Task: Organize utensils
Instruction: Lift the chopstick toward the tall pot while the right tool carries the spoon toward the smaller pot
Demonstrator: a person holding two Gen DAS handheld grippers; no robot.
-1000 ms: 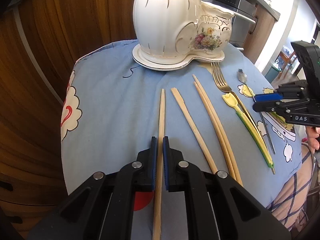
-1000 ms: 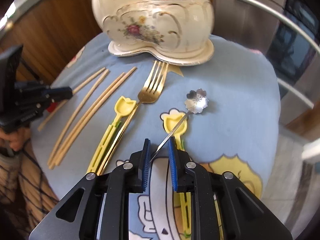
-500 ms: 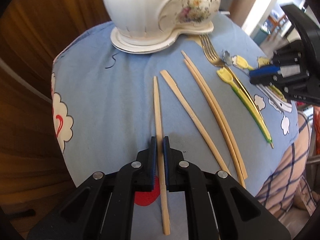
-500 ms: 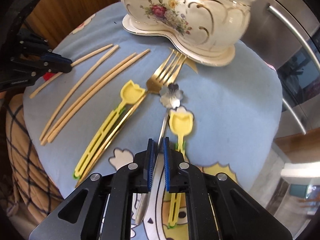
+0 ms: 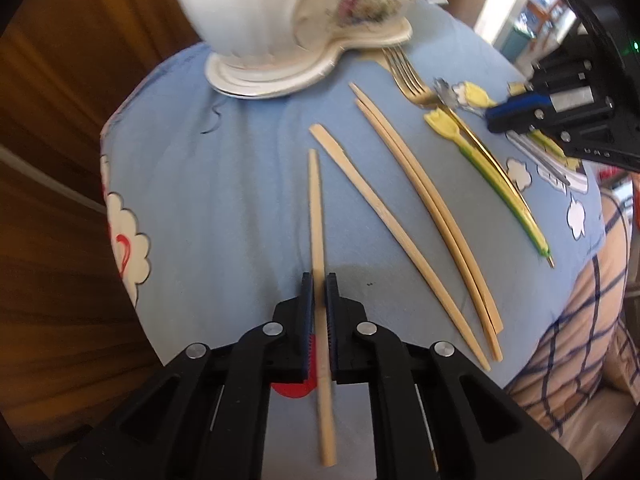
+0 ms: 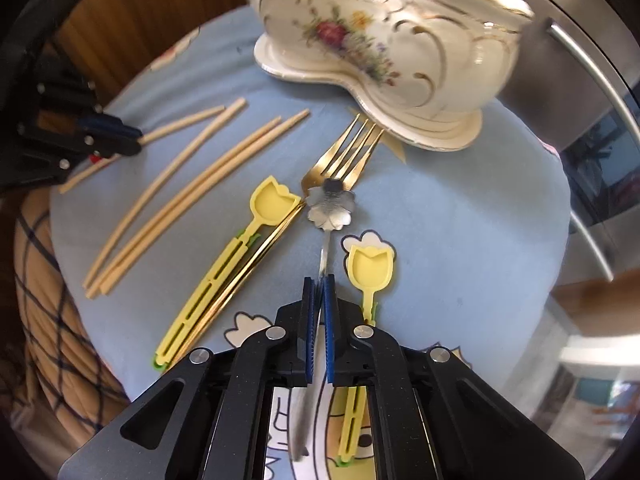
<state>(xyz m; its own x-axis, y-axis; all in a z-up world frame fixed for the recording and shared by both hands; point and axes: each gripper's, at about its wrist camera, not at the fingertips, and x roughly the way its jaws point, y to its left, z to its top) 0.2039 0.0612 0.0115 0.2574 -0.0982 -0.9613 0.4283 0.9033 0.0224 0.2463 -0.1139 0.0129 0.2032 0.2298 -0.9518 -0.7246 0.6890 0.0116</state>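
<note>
**Left wrist and right wrist views: a chopstick and a flower spoon each pinched between closed fingers**

Left wrist view: the left gripper [image 5: 319, 280] is seen with its jaws pressed together on a single bamboo chopstick [image 5: 316, 208], which is clamped partway along its length. The stick's far end points toward the ceramic holder [image 5: 296, 20], while its near end runs back under the gripper body. Just to the right a second loose chopstick [image 5: 384, 216] is laid at an angle on the blue cloth [image 5: 224, 184], and beyond it a pair of chopsticks [image 5: 432, 208] lies touching side by side. Farther right a yellow tulip spoon [image 5: 480, 160] is seen lying against a gold fork [image 5: 404, 72], whose tines reach toward the holder's base. The holder is blurred and stands at the far edge of the cloth.

In the right wrist view the right gripper [image 6: 319, 284] is shown closed on the thin handle of a silver flower spoon [image 6: 331, 208]. The spoon's petal-shaped bowl is held over the neck of the gold fork [image 6: 344, 152]; whether the two touch cannot be told. A second yellow tulip spoon [image 6: 370, 266] lies on the cloth just beside the right finger, and the first tulip spoon [image 6: 240, 256] lies to the left along the fork's handle. The left gripper [image 6: 132, 138] is visible at the far left with its chopstick [image 6: 184, 122]. The ceramic holder [image 6: 384, 40] stands beyond the fork tines.
</note>
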